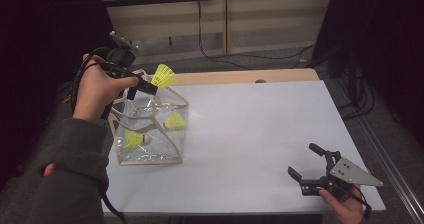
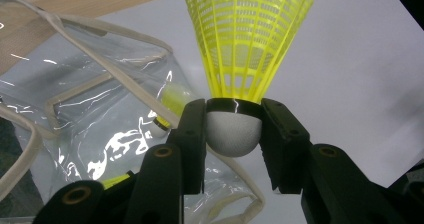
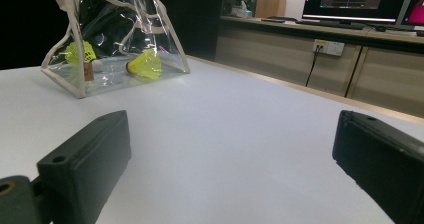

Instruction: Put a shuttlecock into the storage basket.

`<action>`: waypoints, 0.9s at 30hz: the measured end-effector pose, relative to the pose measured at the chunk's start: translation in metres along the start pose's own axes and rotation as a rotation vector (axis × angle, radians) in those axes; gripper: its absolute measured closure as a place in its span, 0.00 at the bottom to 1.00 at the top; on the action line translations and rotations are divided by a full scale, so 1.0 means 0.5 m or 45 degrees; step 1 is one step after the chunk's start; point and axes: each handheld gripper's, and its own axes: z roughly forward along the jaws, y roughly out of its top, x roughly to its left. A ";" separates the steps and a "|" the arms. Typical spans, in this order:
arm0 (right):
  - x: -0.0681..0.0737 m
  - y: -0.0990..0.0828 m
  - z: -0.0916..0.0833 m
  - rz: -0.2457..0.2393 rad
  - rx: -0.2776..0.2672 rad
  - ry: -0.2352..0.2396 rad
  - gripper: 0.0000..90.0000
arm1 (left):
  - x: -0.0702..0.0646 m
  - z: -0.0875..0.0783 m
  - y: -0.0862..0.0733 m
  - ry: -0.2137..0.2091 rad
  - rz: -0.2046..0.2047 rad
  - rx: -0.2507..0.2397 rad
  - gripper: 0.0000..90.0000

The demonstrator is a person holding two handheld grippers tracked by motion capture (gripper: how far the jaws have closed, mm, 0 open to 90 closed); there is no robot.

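A clear plastic bag (image 1: 150,134) with cream trim stands at the table's left, two yellow shuttlecocks (image 1: 175,121) inside it. My left gripper (image 1: 150,87) hovers over the bag's top, shut on the white cork of a third yellow shuttlecock (image 1: 164,75). In the left gripper view both pads clamp that cork (image 2: 233,133), the yellow skirt (image 2: 247,34) pointing away, the bag (image 2: 100,124) below. My right gripper (image 1: 306,164) rests open near the table's front right corner, nothing between its jaws. In the right gripper view the bag (image 3: 115,39) stands far off at upper left.
The white table (image 1: 250,129) stretches bare between the bag and the right gripper. A wooden strip (image 1: 240,76) runs along its far edge. Cabinets and cables (image 1: 210,39) lie beyond. Monitors (image 3: 360,1) sit on a counter in the right gripper view.
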 end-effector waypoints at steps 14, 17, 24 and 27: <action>0.000 0.000 0.000 0.004 0.002 -0.001 0.02 | 0.010 -0.006 -0.005 0.016 -0.019 -0.003 0.72; 0.001 -0.001 0.000 0.005 0.005 -0.001 0.02 | 0.013 -0.008 -0.007 0.023 -0.024 -0.007 0.72; 0.000 -0.001 0.001 0.003 0.005 -0.001 0.02 | 0.020 -0.014 -0.011 0.031 -0.042 -0.020 0.72; 0.001 -0.001 0.000 0.002 0.007 0.002 0.02 | 0.024 -0.017 -0.013 0.038 -0.048 -0.020 0.72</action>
